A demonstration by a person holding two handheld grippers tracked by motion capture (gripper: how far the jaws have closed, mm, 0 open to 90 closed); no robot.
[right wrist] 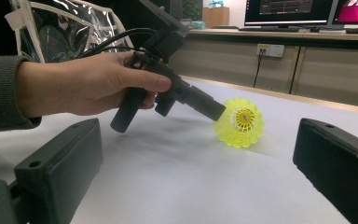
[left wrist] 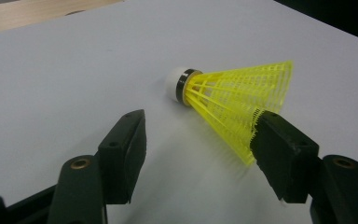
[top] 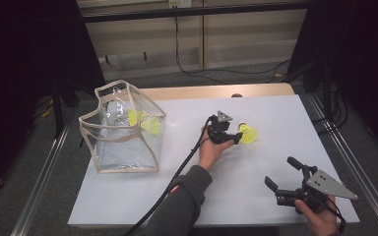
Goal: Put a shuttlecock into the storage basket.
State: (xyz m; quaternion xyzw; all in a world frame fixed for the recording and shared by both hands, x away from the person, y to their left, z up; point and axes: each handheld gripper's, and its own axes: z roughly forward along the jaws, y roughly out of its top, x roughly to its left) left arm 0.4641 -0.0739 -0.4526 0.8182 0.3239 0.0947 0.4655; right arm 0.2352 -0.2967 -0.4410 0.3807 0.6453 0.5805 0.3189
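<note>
Closing on the yellow shuttlecock (left wrist: 235, 105), your left gripper (top: 225, 136) is working near the table's centre, with the shuttle lying on its side just at the gripper's 3 o'clock in the high view. In the left gripper view the jaws are standing apart around the skirt: one pad is already meeting the mesh edge while the other has bare white table (top: 275, 123) between it and the plastic, so you are not clamping it yet. Try centring the skirt between both pads and squeezing gently, since the mesh is probably going to flex and the round cork may be rolling away. Your right gripper (top: 285, 177) is waiting wide open at 5 o'clock. Inside the clear bag (top: 123, 129) at 9 o'clock, more yellow shapes are showing, though glare is making them hard to count.
</note>
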